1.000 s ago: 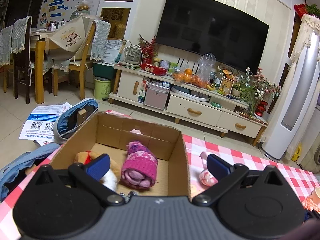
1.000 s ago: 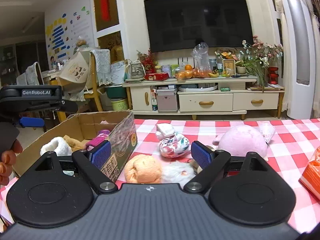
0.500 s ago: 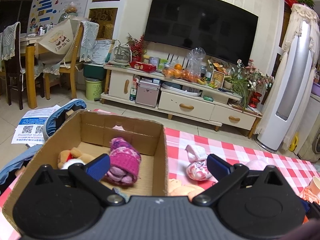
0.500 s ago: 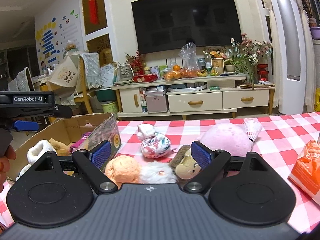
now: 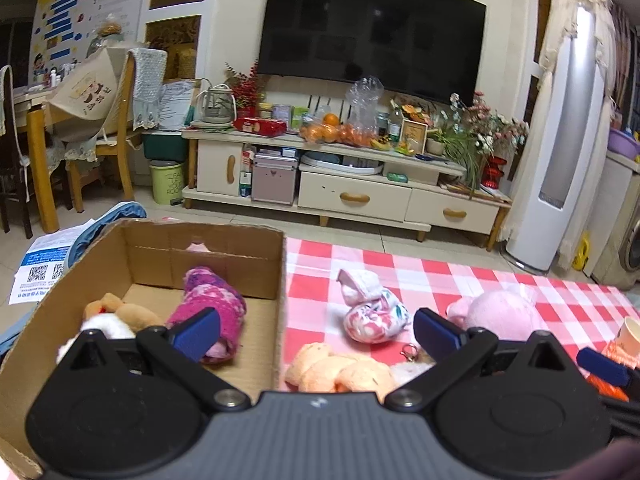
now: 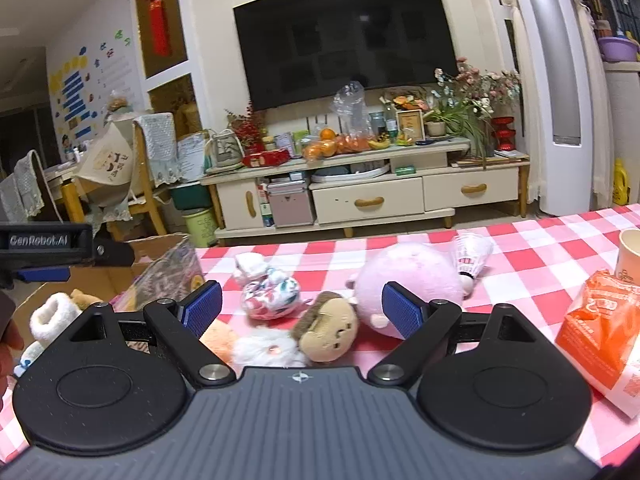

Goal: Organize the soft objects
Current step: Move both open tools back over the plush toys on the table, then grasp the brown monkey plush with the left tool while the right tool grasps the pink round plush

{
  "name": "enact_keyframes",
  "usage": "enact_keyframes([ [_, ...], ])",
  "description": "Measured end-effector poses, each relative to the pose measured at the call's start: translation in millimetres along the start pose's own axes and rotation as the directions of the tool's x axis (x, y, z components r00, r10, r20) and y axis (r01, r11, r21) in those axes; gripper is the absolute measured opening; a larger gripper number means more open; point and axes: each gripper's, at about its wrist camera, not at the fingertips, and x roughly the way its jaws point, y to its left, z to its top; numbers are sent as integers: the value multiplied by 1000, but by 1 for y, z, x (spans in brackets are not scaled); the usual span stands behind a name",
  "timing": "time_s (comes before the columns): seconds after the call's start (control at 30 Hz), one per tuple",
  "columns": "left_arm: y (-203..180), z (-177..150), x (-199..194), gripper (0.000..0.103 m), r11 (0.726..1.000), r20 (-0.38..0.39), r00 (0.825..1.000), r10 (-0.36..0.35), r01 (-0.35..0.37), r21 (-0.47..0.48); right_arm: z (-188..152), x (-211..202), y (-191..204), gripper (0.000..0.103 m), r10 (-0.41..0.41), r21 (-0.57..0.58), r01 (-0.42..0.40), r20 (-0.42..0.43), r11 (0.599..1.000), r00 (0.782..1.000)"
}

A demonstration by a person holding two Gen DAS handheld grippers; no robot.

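Observation:
A cardboard box (image 5: 276,280) stands at the table's left and holds a magenta knit hat (image 5: 216,304) and a brown and white plush (image 5: 116,316). On the checked cloth lie a floral fabric bundle (image 5: 372,316), a pink plush (image 5: 500,314), and an orange plush (image 5: 340,372). My left gripper (image 5: 316,332) is open and empty over the box's right wall. My right gripper (image 6: 302,310) is open and empty, just above a brown monkey plush (image 6: 328,326) and a white fluffy toy (image 6: 268,346). The pink plush (image 6: 408,280), bundle (image 6: 272,294) and box (image 6: 168,268) show there too.
An orange snack bag (image 6: 600,328), a paper cup (image 6: 630,252) and a shuttlecock (image 6: 472,256) lie at the right of the table. The left gripper's body (image 6: 48,244) shows at the left. A TV cabinet (image 5: 340,184) and chairs stand beyond the table.
Both grippers have shifted right. The left one moved from over the box interior to over its right wall. The right one moved over the monkey plush. Both stayed open.

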Motion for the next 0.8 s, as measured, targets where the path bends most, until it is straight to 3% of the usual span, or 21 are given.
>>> enact_keyframes([
  [0.5, -41, -14, 10, 102, 990, -30, 999, -40, 44, 132, -7, 9, -20, 103, -90, 120, 91, -19, 989, 996],
  [0.8, -71, -26, 17, 102, 966, -45, 993, -110, 118, 232, -14, 27, -45, 103, -57, 283, 77, -79, 956, 995],
])
